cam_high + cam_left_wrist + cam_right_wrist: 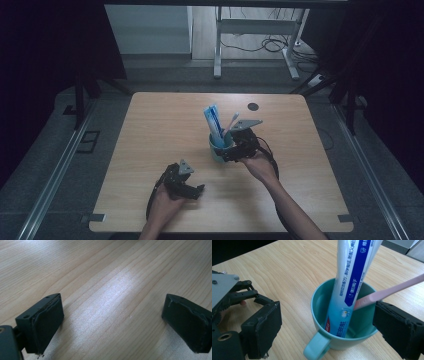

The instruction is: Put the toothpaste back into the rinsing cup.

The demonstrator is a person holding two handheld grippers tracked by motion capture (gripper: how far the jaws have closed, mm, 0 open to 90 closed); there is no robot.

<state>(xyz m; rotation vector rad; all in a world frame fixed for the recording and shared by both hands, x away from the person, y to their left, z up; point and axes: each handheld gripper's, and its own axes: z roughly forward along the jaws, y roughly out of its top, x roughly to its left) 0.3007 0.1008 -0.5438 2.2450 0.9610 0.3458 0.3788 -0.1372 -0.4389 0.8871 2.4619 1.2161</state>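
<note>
Your right gripper [327, 330] has its jaws set wide apart with nothing clamped; the cup [342, 315] stands on the table [150, 130] just ahead of them, its handle turned toward you between the two jaws. A toothpaste tube [348, 287] stands in the cup, leaning against the near wall, and a pink toothbrush [387, 291] rests in it too, slanting out over the rim just above your right-hand jaw. That brush handle lies close to the jaw's pad; whether they touch cannot be told. Your left gripper [110, 322] sits well apart from the cup, low over bare wood, jaws spread wide and empty. In the high view it lies nearer you and to the left of the right gripper [239, 145]. A small dark disc [253, 106] sits on the table beyond the cup, well clear.
</note>
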